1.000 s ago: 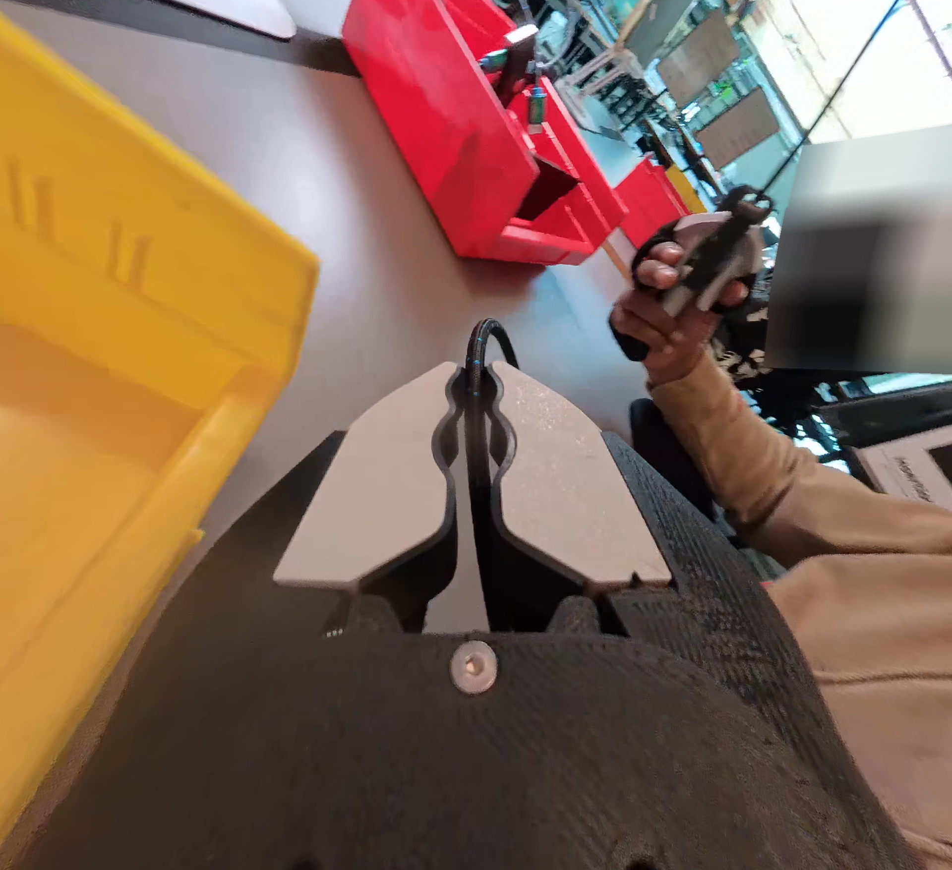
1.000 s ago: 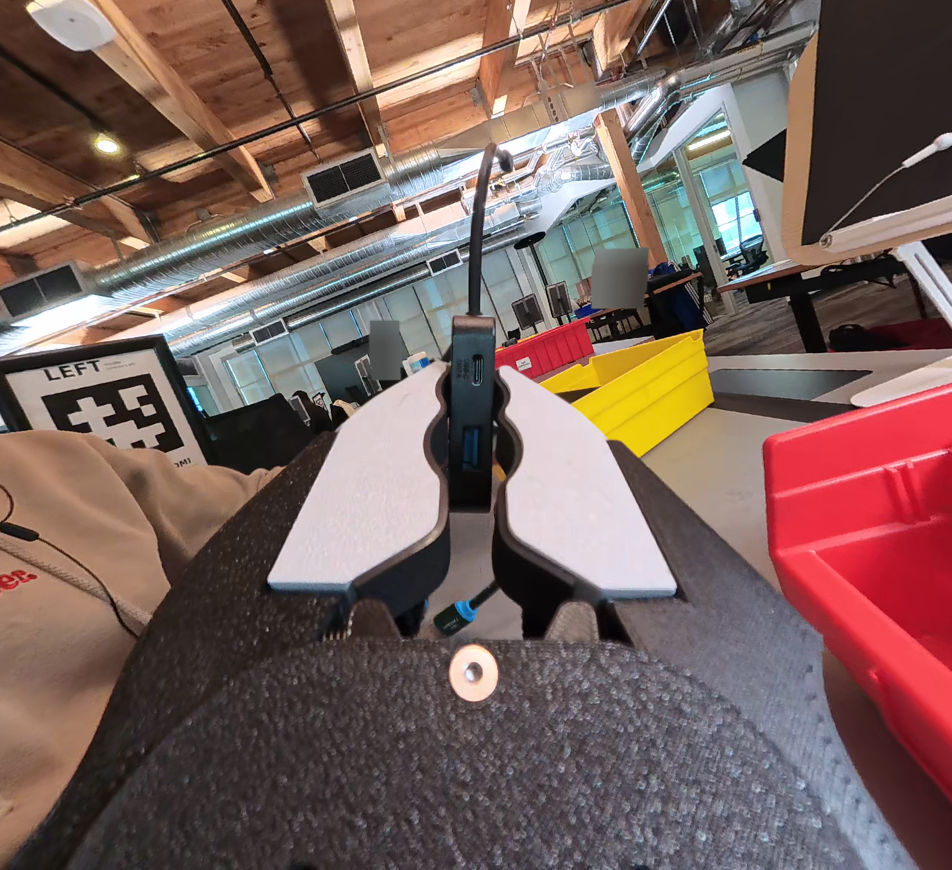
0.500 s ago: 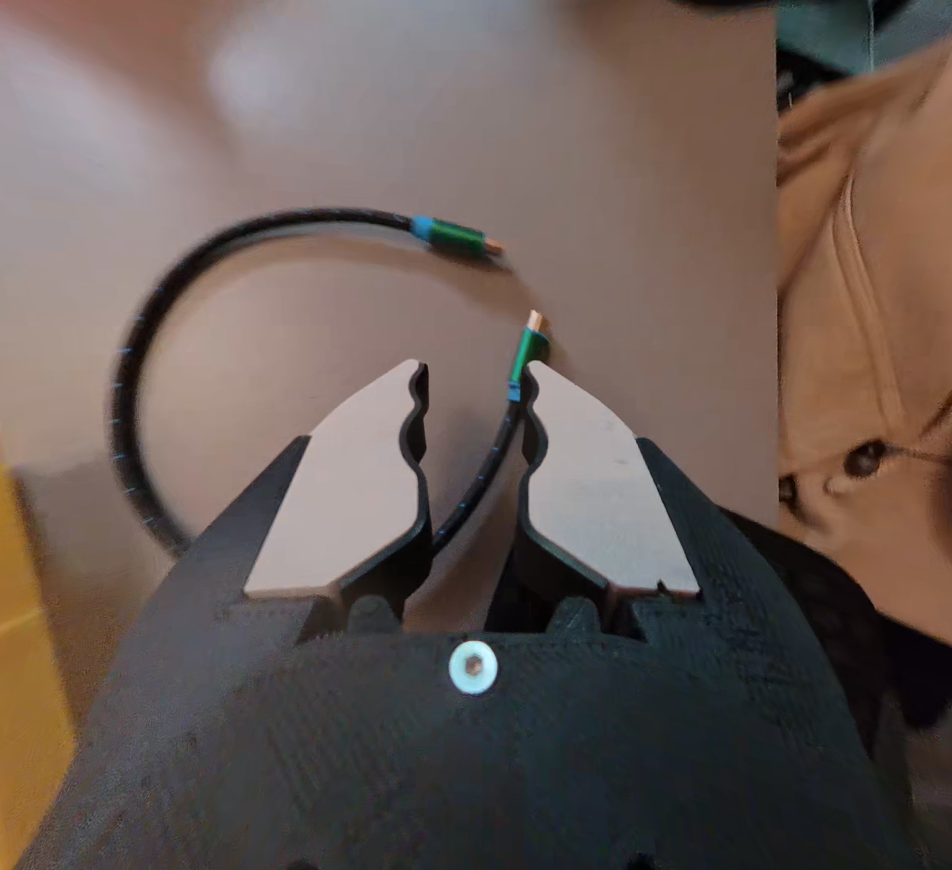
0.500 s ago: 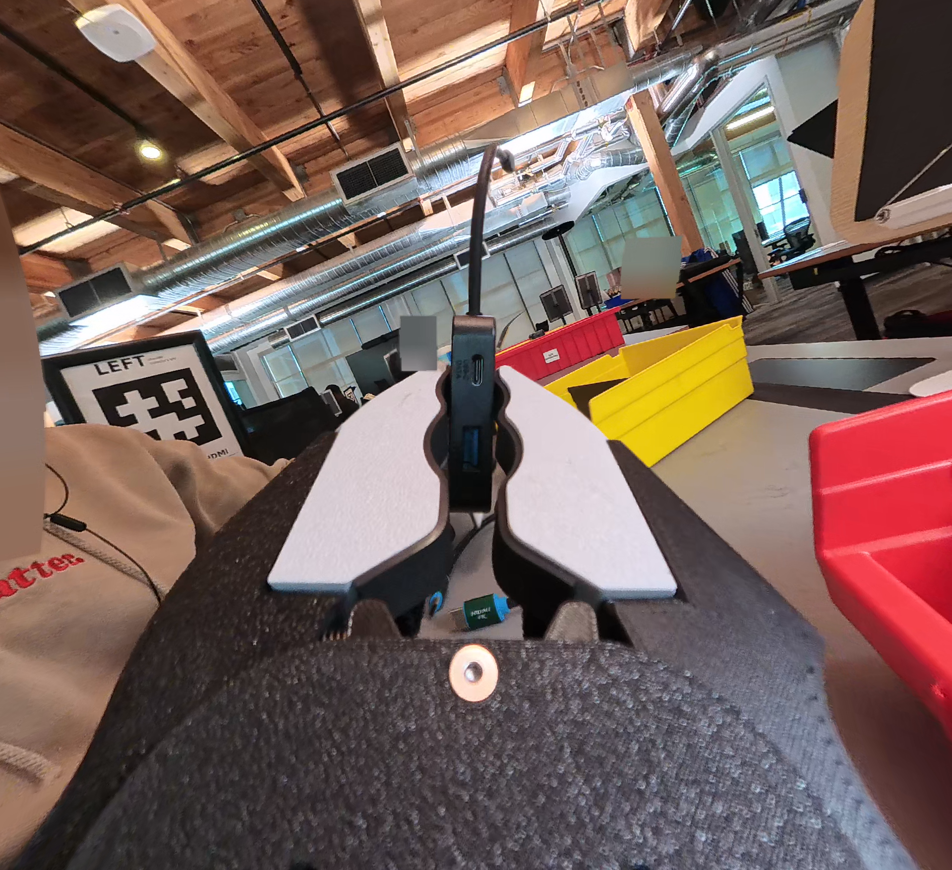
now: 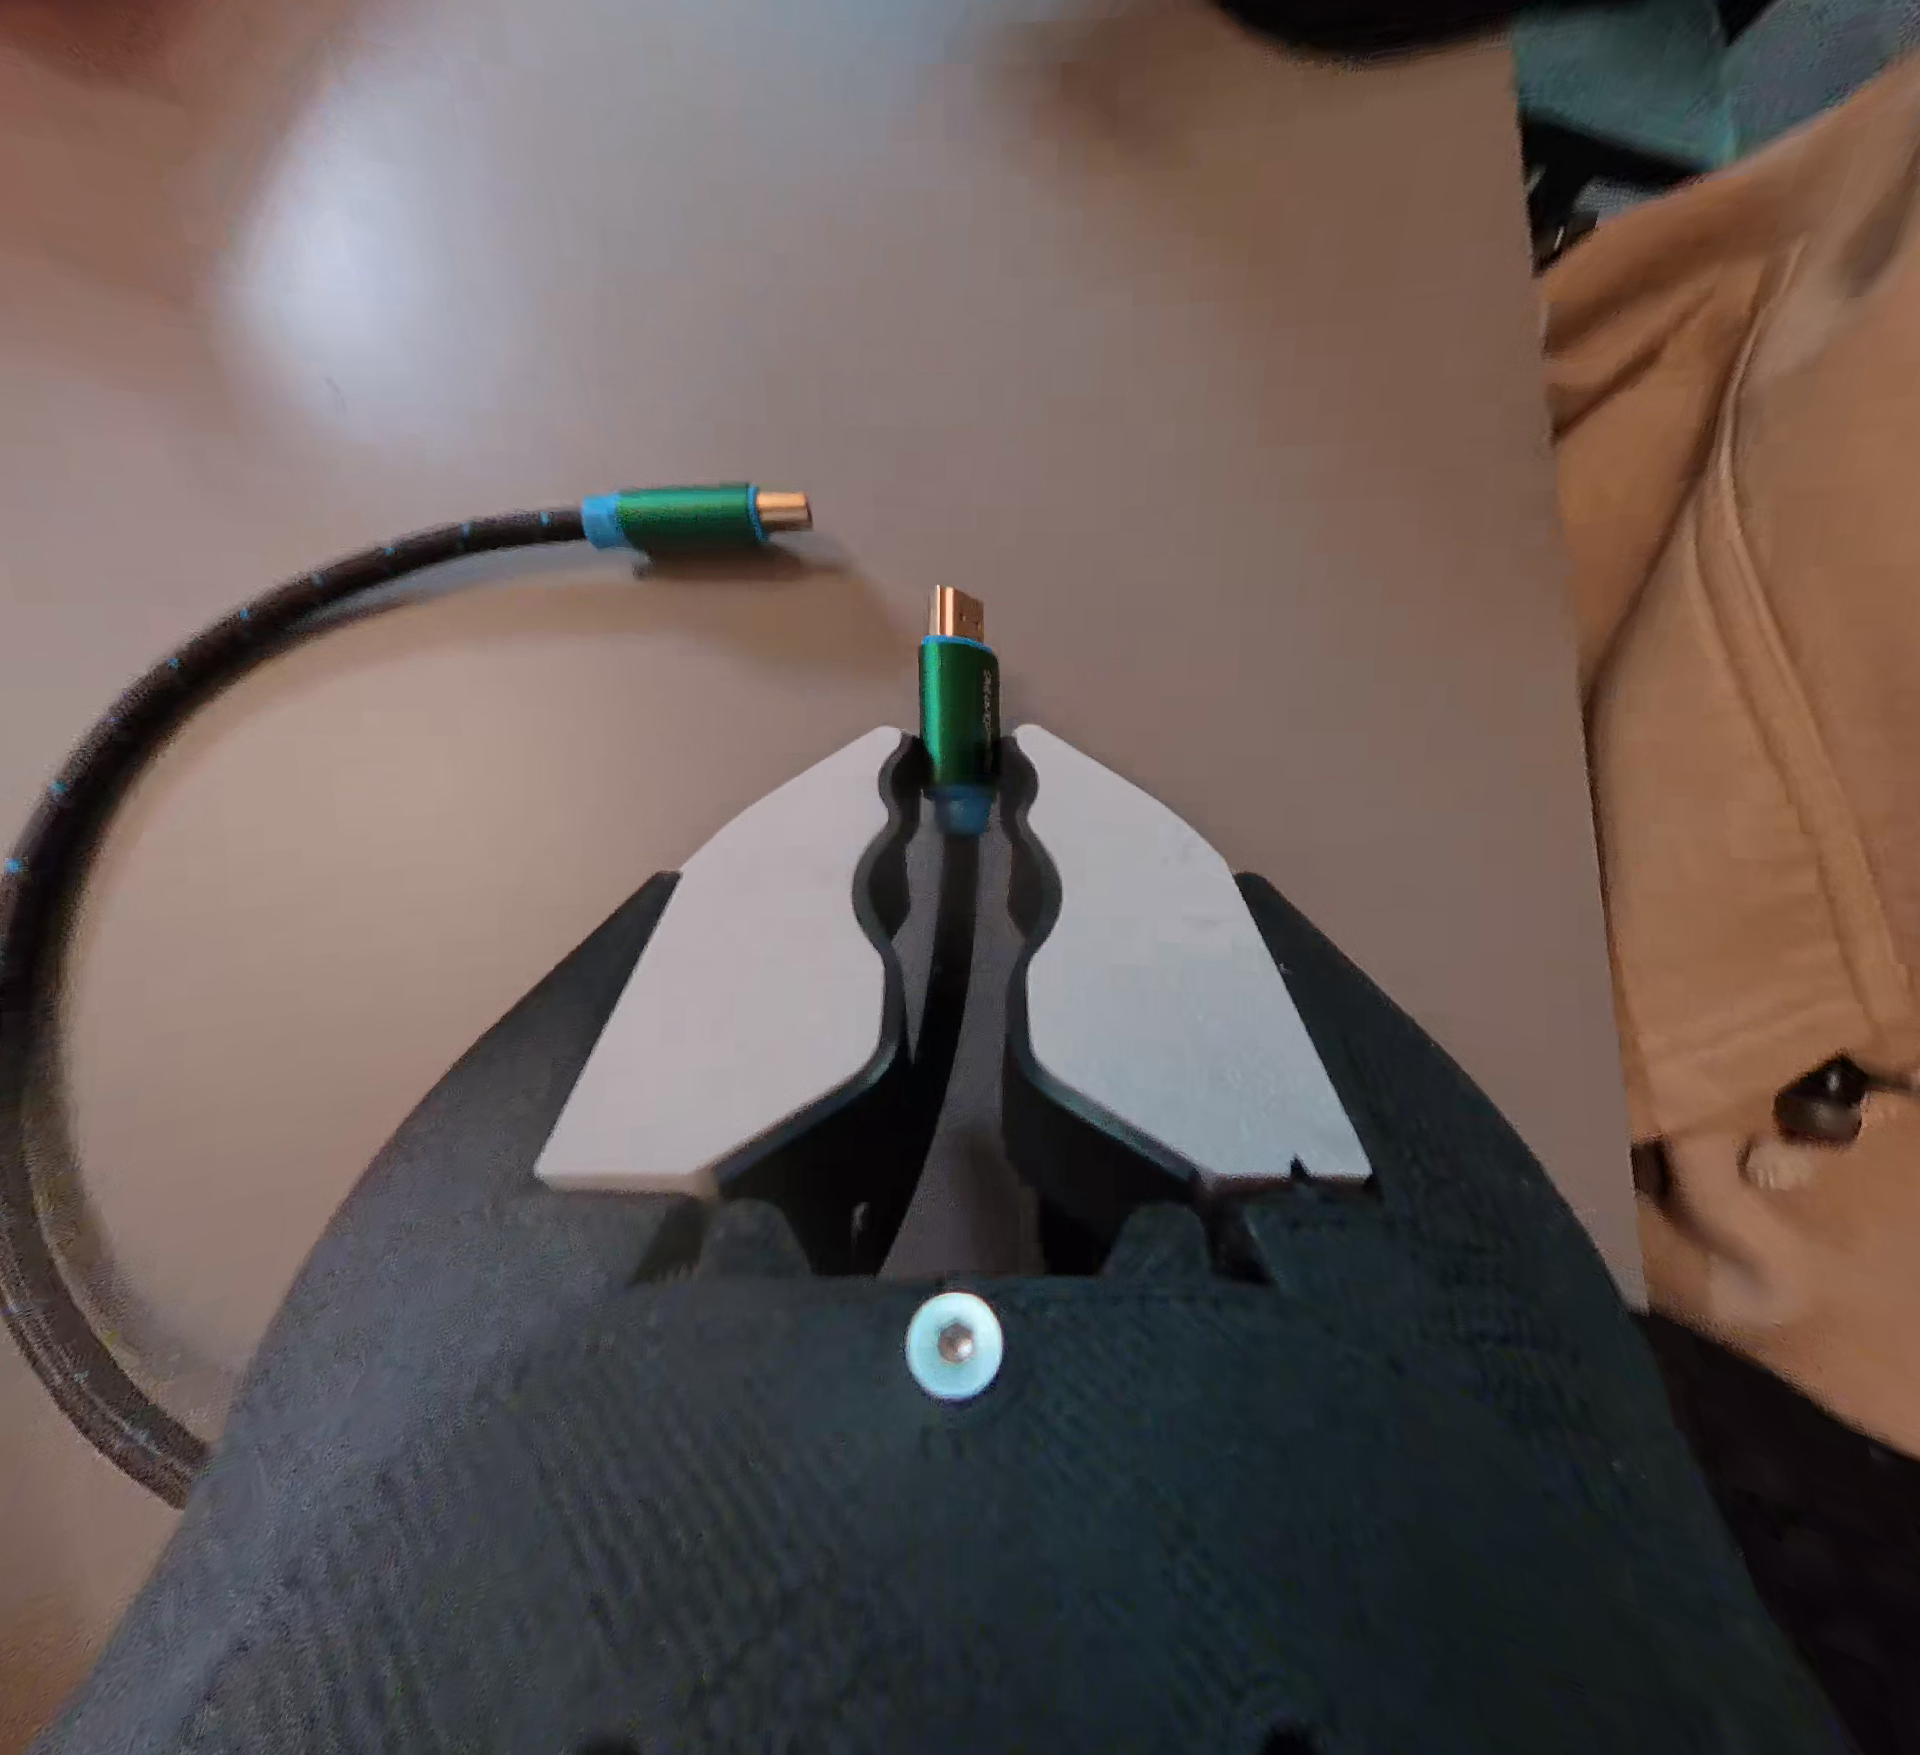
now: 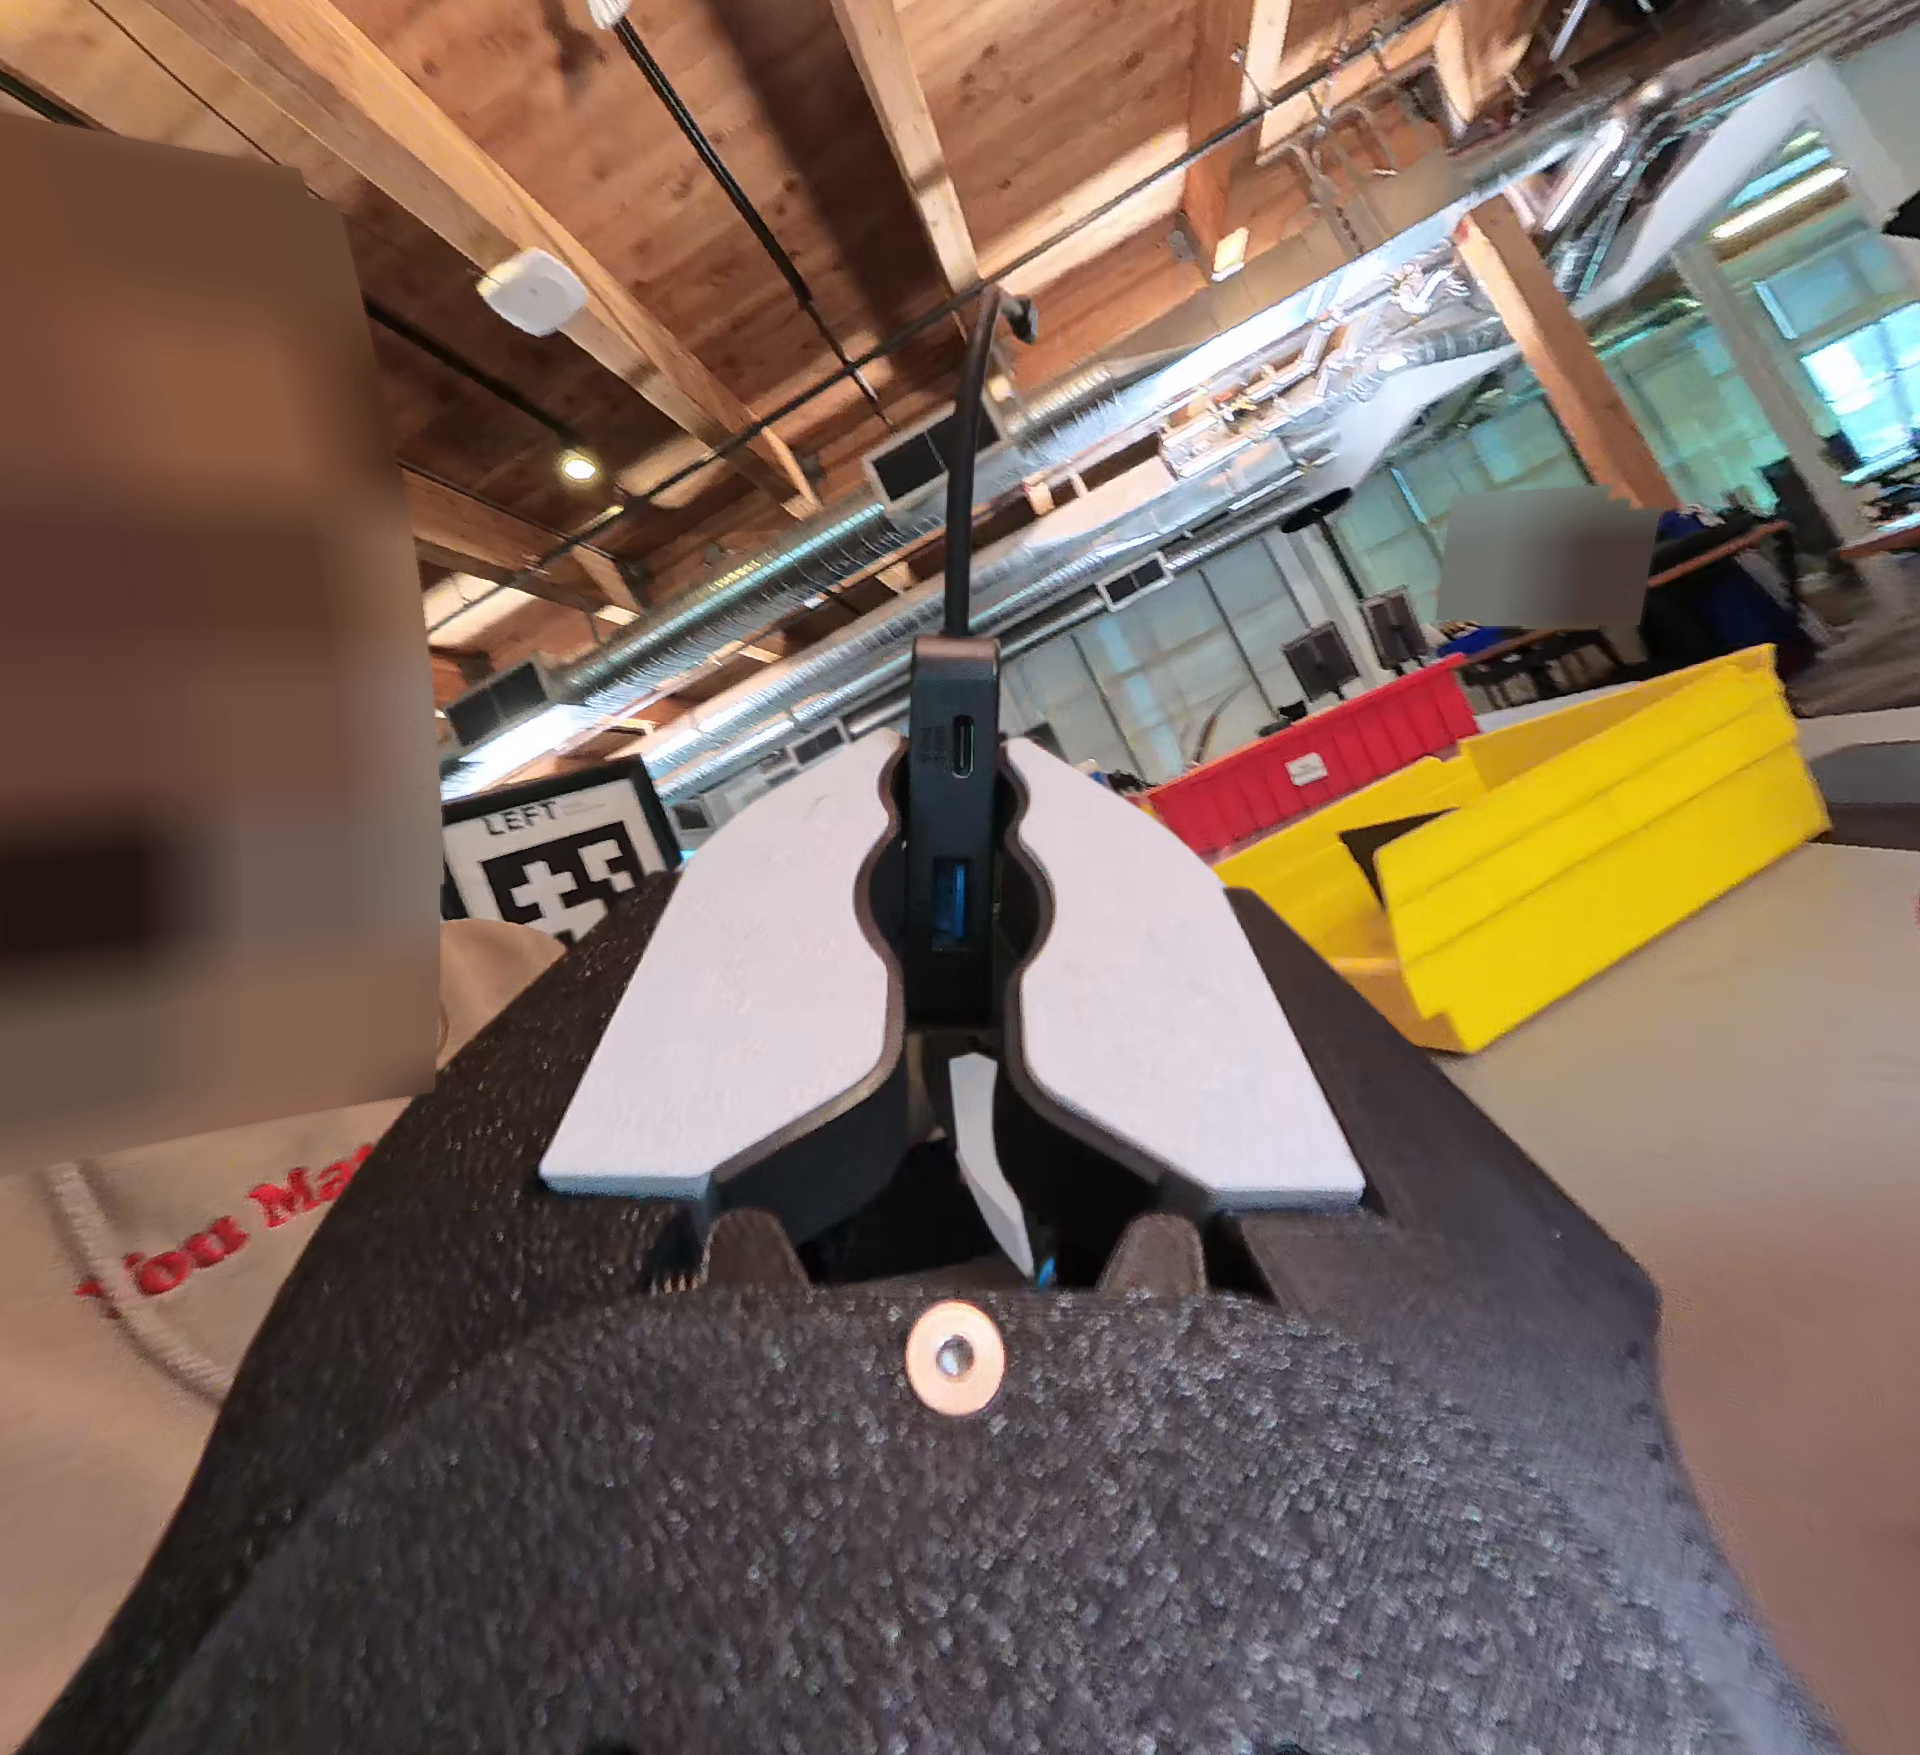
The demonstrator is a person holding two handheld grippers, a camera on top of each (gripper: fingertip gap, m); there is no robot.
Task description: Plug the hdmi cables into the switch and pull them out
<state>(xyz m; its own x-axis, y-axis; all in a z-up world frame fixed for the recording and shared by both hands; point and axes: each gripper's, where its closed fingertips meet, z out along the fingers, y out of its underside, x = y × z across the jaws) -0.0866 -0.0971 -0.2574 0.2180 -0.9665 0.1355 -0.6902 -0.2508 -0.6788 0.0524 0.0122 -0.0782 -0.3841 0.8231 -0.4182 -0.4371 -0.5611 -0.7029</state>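
Note:
In the left wrist view my left gripper (image 5: 957, 749) is shut on the green HDMI plug (image 5: 957, 706) at one end of a black braided cable (image 5: 62, 926); its gold tip points away over the table. The cable's other green plug (image 5: 681, 521) lies on the table to the left. In the right wrist view my right gripper (image 6: 954, 755) is shut on the black switch (image 6: 954, 832), held upright with its side ports facing the camera and its own black lead (image 6: 966, 479) rising above. The switch does not show in the left wrist view.
The brown table (image 5: 1039, 303) ends at the right, where a person's tan sleeve (image 5: 1756, 666) is. In the right wrist view a yellow bin (image 6: 1579, 864) and a red bin (image 6: 1320, 770) stand at the right. A black-and-white marker card (image 6: 551, 864) is at left.
My left gripper let go of the cable's middle, tilted down, opened over the table and has now shut on the green plug. My right gripper turned a little left, still holding the switch.

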